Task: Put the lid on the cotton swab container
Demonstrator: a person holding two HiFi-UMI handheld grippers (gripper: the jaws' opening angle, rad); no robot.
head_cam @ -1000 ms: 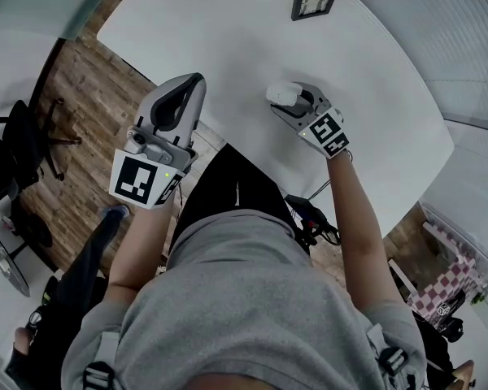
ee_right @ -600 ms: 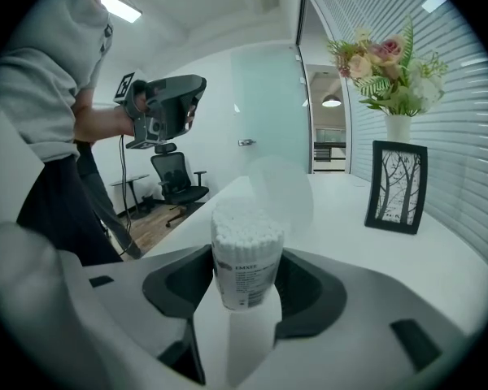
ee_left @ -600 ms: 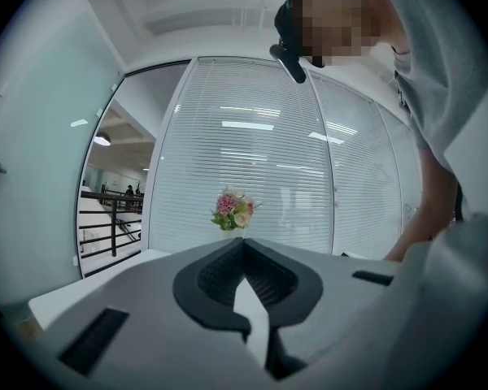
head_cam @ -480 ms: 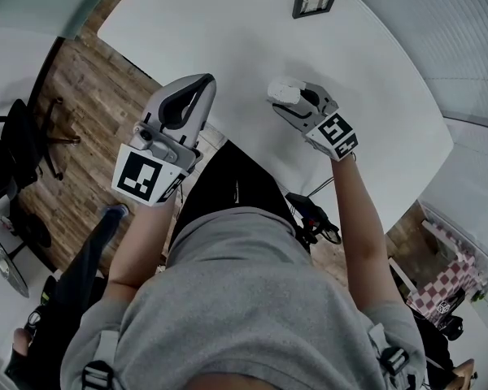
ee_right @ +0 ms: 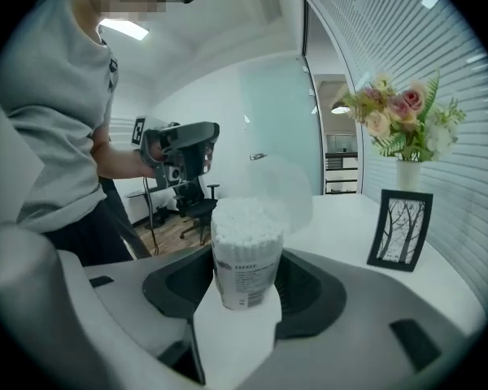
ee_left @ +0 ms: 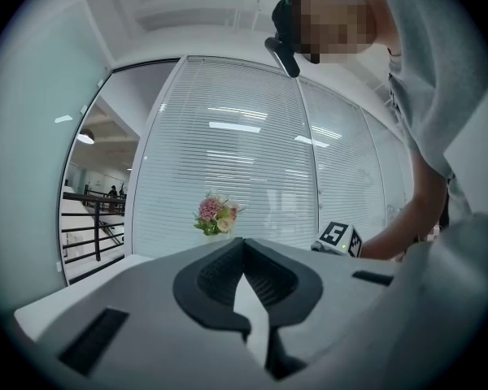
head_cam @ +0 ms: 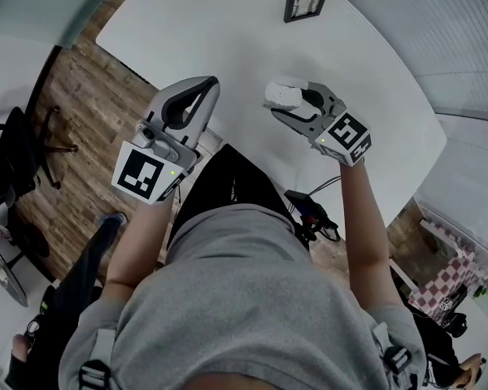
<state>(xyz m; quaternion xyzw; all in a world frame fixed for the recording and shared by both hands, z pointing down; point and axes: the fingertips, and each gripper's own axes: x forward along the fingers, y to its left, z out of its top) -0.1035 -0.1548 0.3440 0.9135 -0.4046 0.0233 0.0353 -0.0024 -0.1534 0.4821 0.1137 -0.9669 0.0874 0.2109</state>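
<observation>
A round cotton swab container [ee_right: 246,242], packed with white swabs, stands on the white table [head_cam: 228,31]. Its clear lid [ee_right: 281,189] hangs open behind it, toward the left gripper. My right gripper [ee_right: 244,268] has a pad against each side of the container; in the head view the container [head_cam: 282,95] sits at the tips of the right gripper [head_cam: 288,105]. My left gripper [head_cam: 208,81] hovers over the table's near left edge, a little left of the container. Its jaws meet at the tips and hold nothing, as the left gripper view shows [ee_left: 244,240].
A black picture frame [ee_right: 401,227] and a vase of pink flowers [ee_right: 403,120] stand at the table's far side, the frame [head_cam: 302,2] well beyond the container. Wooden floor and an office chair [head_cam: 16,149] lie left of the table edge.
The left gripper has drifted right and slightly up, closer to the container. The right gripper has stayed about the container, with its marker cube shifting a little to the right.
</observation>
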